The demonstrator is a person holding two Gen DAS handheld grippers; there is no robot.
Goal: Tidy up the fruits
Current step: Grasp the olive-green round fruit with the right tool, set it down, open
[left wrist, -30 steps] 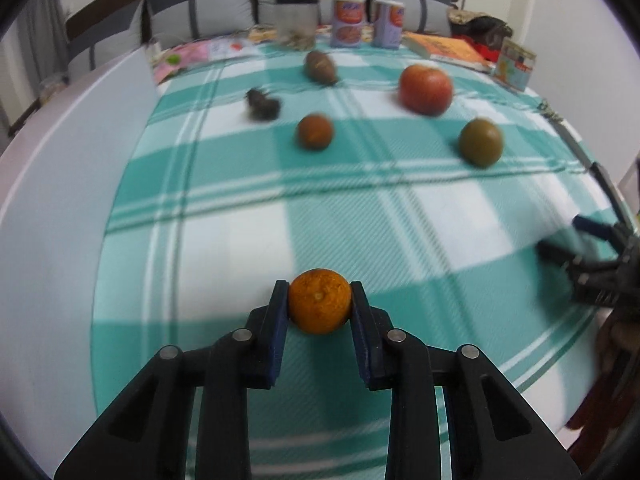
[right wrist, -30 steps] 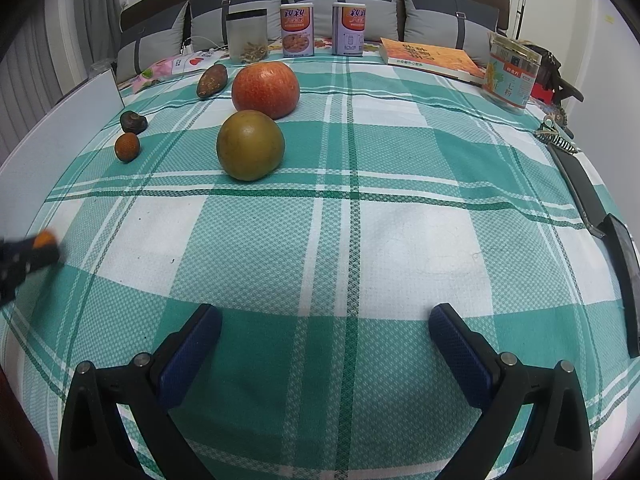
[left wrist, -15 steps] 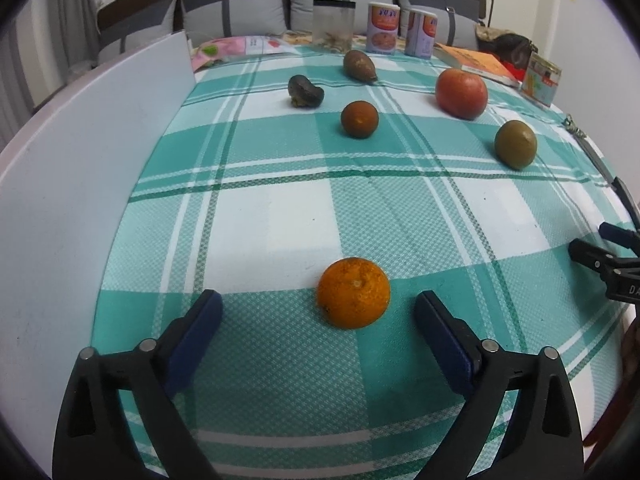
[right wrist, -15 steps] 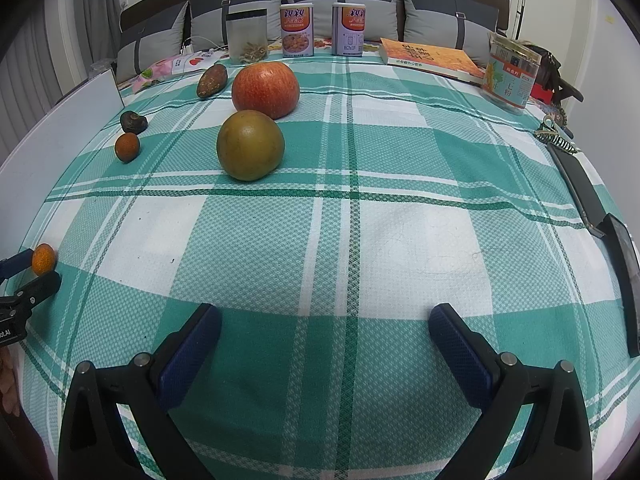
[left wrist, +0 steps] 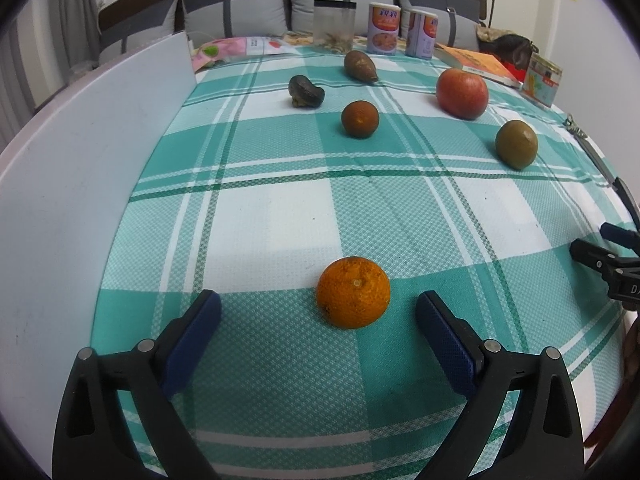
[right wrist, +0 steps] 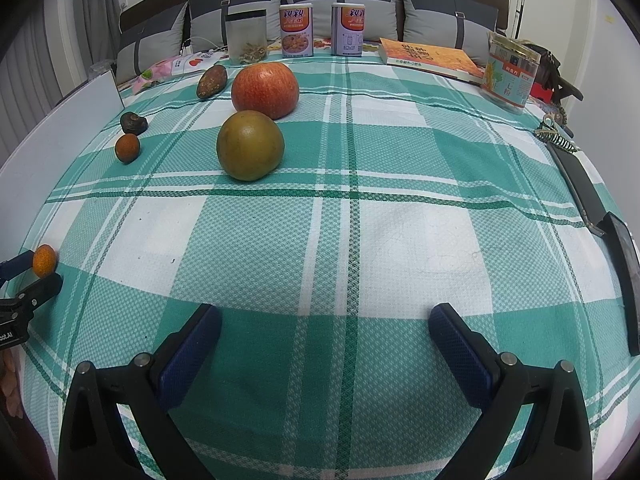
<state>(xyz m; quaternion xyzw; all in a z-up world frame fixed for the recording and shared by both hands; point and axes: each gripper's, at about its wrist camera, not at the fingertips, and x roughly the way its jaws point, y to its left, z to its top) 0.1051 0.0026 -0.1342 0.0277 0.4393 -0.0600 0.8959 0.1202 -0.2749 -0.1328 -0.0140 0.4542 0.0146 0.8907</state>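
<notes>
A bright orange tangerine (left wrist: 353, 292) rests on the green plaid cloth, between the wide-open fingers of my left gripper (left wrist: 318, 312), untouched by the pads. It also shows in the right wrist view (right wrist: 44, 260). Farther off lie a small dark orange fruit (left wrist: 359, 119), a dark shrivelled fruit (left wrist: 306, 91), a brown oval fruit (left wrist: 360, 65), a red apple (left wrist: 462, 94) and a green-brown round fruit (left wrist: 516, 144). My right gripper (right wrist: 325, 332) is open and empty over bare cloth near the front edge; the green-brown fruit (right wrist: 250, 145) and the apple (right wrist: 265, 90) lie ahead of it.
A white board (left wrist: 80, 184) stands along the cloth's left side. Two cans (right wrist: 296, 31), a clear jar (right wrist: 245, 37), a book (right wrist: 430, 58) and a labelled jar (right wrist: 512, 73) line the back. A dark strip (right wrist: 576, 184) lies at the right edge.
My left gripper opened and let go of the tangerine, which now sits on the cloth. The right gripper has not moved.
</notes>
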